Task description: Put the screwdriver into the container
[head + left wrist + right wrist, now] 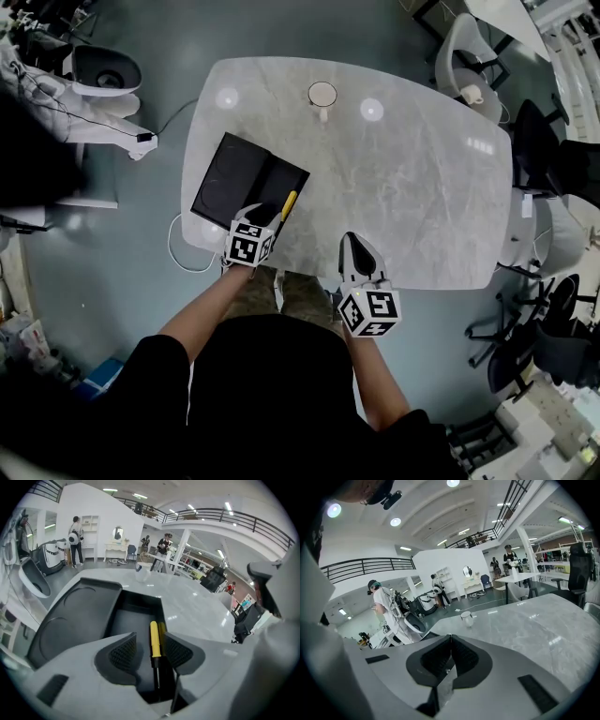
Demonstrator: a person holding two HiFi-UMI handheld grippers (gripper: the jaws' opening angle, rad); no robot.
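Note:
The black container [225, 173] lies at the left of the grey marble table [412, 178]. The screwdriver [289, 204], with a yellow handle and a dark shaft, lies inside the container's right compartment against its right wall. My left gripper [265, 214] hovers over the container's near end. In the left gripper view the screwdriver [154, 639] lies between the open jaws of my left gripper [151, 652], and the pads [123, 652] do not press on it. My right gripper [354, 246] rests at the table's near edge. Its jaws [451, 656] are shut, with nothing between them.
A white cup [322, 95] stands at the table's far side, also seen in the right gripper view as the cup [466, 618]. Chairs [467, 58] stand past the far right corner and along the right edge. A white machine [105, 77] and a cable lie on the floor at the left.

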